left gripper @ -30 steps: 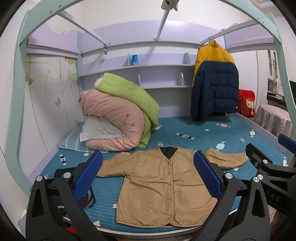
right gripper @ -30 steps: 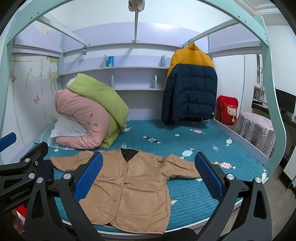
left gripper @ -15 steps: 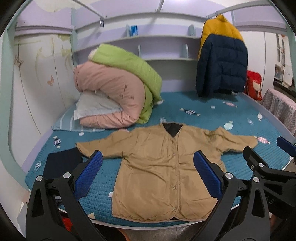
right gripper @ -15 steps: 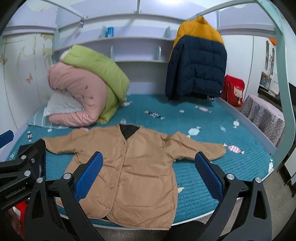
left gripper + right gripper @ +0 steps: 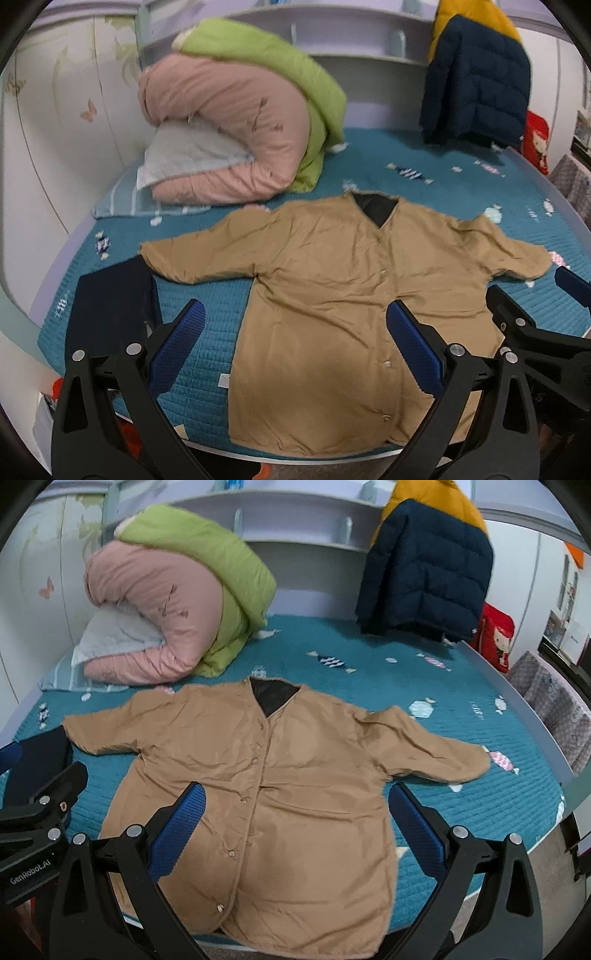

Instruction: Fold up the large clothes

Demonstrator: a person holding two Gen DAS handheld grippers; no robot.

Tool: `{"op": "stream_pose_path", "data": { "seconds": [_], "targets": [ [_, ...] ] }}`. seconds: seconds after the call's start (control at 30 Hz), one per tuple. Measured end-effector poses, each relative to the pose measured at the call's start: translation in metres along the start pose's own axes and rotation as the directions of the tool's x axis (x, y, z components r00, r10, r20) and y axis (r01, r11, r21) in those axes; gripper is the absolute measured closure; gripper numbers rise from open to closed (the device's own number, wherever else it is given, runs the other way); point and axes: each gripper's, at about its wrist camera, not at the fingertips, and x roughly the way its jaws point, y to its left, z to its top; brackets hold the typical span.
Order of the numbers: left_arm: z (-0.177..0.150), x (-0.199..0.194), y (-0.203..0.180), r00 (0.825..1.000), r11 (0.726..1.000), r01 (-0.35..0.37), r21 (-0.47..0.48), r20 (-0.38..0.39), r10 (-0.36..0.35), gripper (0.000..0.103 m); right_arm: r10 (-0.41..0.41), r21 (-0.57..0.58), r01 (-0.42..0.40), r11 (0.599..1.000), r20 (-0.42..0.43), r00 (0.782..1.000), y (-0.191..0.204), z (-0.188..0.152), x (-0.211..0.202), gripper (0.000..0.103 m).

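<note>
Bare teal mattress (image 5: 207,310) flanks the tan coat (image 5: 332,295) on both sides; folded dark garment (image 5: 110,314) blocks the near left corner, rolled quilts (image 5: 236,122) the far left

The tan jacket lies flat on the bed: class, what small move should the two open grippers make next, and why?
Probably lower each gripper toward a sleeve. The tan jacket lies spread, buttoned, sleeves out on the teal bed; the left gripper and right gripper both hover open above it, holding nothing, so folding the sleeves inward seems the first step.
</note>
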Motion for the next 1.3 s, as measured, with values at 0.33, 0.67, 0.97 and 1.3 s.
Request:
{"op": "stream_pose_path", "data": {
  "seconds": [0.33, 0.67, 0.97, 1.3],
  "targets": [
    [0.019, 0.115, 0.073, 0.989, 0.998, -0.060, -0.017, -0.135, 0.057, 0.005, 0.088, -0.046, -0.093, 0.995, -0.099, 0.991, 0.085, 0.027, 0.117, 0.007],
    [0.038, 0.232, 0.232, 0.958, 0.953, -0.159, -0.259, -0.273, 0.085, 0.005, 0.177, -0.093, -0.196, 0.976, -0.175, 0.968, 0.170, 0.040, 0.202, 0.007],
    [0.059, 0.314, 0.341, 0.923, 0.904, -0.116, -0.412, -0.380, -0.054, 0.005, 0.195, -0.122, -0.224, 0.967, -0.214, 0.957, 0.198, 0.042, 0.238, 0.007],
    [0.057, 0.350, 0.359, 0.862, 0.913, -0.131, -0.385, -0.500, -0.087, 0.089, 0.216, -0.067, -0.236, 0.969, -0.224, 0.950, 0.198, 0.048, 0.259, 0.007]
  ]
}}
